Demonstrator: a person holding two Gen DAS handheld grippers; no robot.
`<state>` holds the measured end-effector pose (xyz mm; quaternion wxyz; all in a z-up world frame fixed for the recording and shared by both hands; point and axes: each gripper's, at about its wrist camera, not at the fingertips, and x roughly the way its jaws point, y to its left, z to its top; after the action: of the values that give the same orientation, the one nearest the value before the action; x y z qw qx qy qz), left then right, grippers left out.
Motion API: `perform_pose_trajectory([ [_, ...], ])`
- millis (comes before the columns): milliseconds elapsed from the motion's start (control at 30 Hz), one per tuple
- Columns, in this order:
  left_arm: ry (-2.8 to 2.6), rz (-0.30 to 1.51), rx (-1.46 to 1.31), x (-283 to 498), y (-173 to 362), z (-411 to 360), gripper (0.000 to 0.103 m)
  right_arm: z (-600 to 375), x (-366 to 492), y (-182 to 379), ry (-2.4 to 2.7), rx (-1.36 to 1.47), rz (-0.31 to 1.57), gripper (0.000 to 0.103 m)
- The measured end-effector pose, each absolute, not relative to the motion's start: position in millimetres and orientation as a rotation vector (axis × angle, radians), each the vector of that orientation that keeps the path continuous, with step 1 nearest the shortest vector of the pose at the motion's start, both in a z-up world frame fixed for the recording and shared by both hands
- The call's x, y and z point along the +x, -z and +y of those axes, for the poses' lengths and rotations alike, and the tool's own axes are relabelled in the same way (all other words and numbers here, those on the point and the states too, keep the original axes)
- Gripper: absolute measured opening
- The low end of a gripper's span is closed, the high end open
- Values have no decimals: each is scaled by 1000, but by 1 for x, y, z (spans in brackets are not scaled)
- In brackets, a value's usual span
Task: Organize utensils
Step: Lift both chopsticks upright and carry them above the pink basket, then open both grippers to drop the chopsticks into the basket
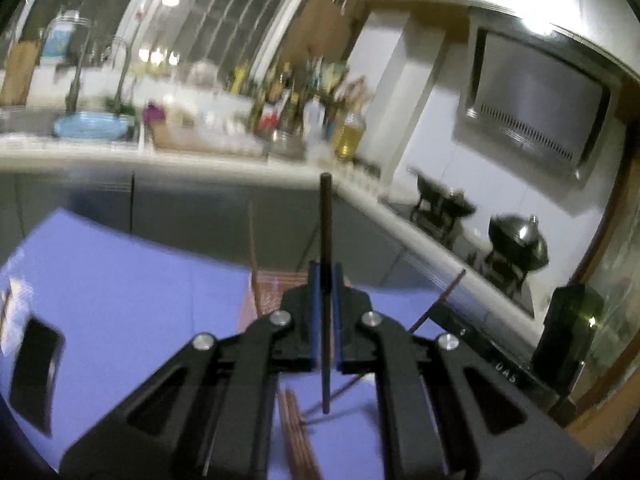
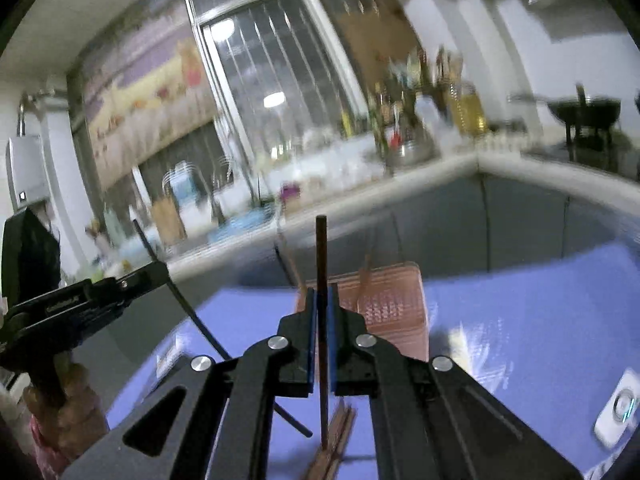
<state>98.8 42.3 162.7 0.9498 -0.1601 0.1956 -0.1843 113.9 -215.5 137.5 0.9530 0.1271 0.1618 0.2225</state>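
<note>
Purple tabletop (image 1: 120, 280) below; each tool (image 1: 326, 280) (image 2: 320, 300) clamps one chopstick (image 1: 326, 220) (image 2: 321, 248).

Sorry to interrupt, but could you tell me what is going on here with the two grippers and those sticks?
A person is sorting chopsticks over a purple table in a kitchen. The left gripper has its jaws shut on a black chopstick, held upright. The right gripper is shut on a dark brown chopstick, also upright. Both are raised above the table, near a pink slotted basket. More brown chopsticks lie loose on the table below, not yet sorted.
</note>
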Motion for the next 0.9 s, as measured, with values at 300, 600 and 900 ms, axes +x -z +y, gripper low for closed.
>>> perform_pose_trajectory([
  [300, 250, 296, -214, 170, -200, 13, 5, -184, 202, -171, -409, 187, 283, 5],
  [600, 222, 425, -176, 216, -154, 6, 5, -174, 226, -151, -428, 217, 334, 5],
  [900, 217, 473, -150, 222, -135, -1, 5, -171, 229, -161, -409, 216, 315, 5],
])
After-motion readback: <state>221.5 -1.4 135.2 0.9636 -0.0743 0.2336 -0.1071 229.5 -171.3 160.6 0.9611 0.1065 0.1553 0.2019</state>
